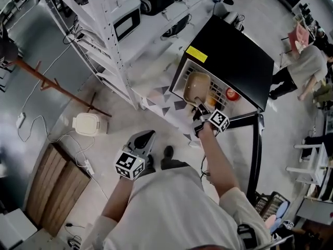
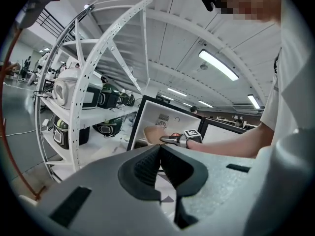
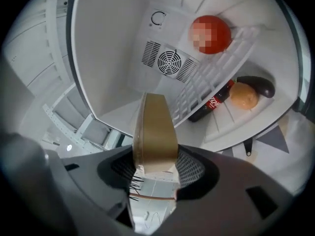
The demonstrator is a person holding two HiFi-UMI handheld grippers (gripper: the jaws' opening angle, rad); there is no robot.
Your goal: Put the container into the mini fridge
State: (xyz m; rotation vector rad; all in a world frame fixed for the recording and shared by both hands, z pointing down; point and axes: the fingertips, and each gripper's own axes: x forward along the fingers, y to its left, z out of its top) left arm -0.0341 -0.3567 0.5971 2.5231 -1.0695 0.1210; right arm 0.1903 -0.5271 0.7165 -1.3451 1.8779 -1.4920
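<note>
The black mini fridge [image 1: 239,56] stands open and shows its white inside [image 3: 113,48]. My right gripper [image 1: 200,111] is at its mouth, shut on the rim of a tan container [image 1: 196,86]. In the right gripper view the container [image 3: 153,132] stands edge-on between the jaws of the right gripper [image 3: 155,166], in front of the wire shelf [image 3: 216,68]. My left gripper [image 1: 143,139] hangs low by my body with nothing in it. In its own view the left gripper [image 2: 160,154] has its pads together and looks towards the fridge [image 2: 162,119].
Inside the fridge are a red round thing [image 3: 210,34], a cola bottle [image 3: 211,102], an orange [image 3: 244,96] and an eggplant [image 3: 258,85]. The fridge door [image 1: 255,155] swings out to my right. A white metal rack [image 1: 112,46] with appliances stands left; a white cooker [image 1: 86,124] sits on the floor.
</note>
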